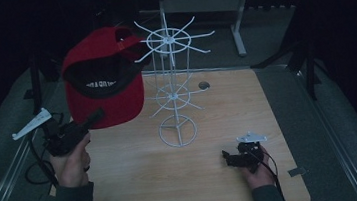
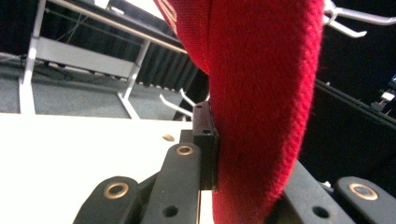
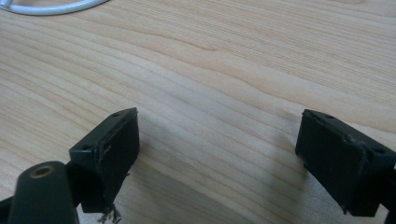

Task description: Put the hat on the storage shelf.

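High view has the red baseball cap (image 1: 102, 83) lifted off the table, its brim clamped in the left gripper (image 1: 95, 118), crown raised toward the upper spokes of the white wire display stand (image 1: 172, 88) just beyond, probably for hanging. Nearer the person, the right gripper (image 1: 228, 156) rests low over the wooden table (image 1: 175, 181), jaws spread and empty.

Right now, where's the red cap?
High view, left side: the cap is held up off the table by its brim in the left claw, just left of the white rack.
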A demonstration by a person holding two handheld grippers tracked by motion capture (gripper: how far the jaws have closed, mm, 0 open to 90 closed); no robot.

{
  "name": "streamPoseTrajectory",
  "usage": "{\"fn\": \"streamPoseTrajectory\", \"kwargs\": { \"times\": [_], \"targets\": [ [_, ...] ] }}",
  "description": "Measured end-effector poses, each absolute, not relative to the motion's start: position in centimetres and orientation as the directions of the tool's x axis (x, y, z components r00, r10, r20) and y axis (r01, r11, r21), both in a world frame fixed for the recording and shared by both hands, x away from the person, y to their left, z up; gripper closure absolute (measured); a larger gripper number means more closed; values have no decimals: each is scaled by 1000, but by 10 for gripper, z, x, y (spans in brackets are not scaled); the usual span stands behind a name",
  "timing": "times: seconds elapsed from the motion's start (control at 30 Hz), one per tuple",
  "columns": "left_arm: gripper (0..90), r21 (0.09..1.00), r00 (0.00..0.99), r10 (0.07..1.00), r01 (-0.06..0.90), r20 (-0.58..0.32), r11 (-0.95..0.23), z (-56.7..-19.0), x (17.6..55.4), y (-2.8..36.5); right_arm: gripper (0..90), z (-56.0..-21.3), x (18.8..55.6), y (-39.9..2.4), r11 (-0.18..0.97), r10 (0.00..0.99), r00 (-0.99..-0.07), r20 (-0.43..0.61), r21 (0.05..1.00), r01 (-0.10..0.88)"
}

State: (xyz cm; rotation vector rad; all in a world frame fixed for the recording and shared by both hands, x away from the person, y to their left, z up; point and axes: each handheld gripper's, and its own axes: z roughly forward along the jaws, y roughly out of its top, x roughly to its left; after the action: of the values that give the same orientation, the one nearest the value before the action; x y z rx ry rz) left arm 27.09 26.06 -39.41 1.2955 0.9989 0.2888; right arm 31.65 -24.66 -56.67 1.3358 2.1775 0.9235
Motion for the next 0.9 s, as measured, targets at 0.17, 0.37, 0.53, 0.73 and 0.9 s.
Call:
{"fn": "streamPoseTrajectory", "kwargs": {
  "times": [0.17, 0.37, 0.53, 0.73, 0.9],
  "targets": [
    [849, 878, 556, 686, 378, -469, 293, -414, 274, 255, 134, -567, 317, -247, 316, 894, -448, -11, 724, 613],
    [848, 867, 530, 701, 415, -477, 276, -431, 277, 252, 134, -567, 317, -247, 317, 893, -449, -12, 725, 612],
    [843, 857, 533, 684, 425, -498, 293, -440, 279, 253, 134, -567, 317, -247, 317, 894, -449, -11, 724, 613],
    [753, 859, 530, 689, 417, -495, 297, -441, 278, 257, 134, -567, 316, -247, 317, 894, -449, -11, 724, 613],
    [591, 853, 519, 693, 431, -501, 294, -442, 279, 263, 134, -567, 316, -247, 315, 894, -448, -9, 723, 615]
  ]
}}
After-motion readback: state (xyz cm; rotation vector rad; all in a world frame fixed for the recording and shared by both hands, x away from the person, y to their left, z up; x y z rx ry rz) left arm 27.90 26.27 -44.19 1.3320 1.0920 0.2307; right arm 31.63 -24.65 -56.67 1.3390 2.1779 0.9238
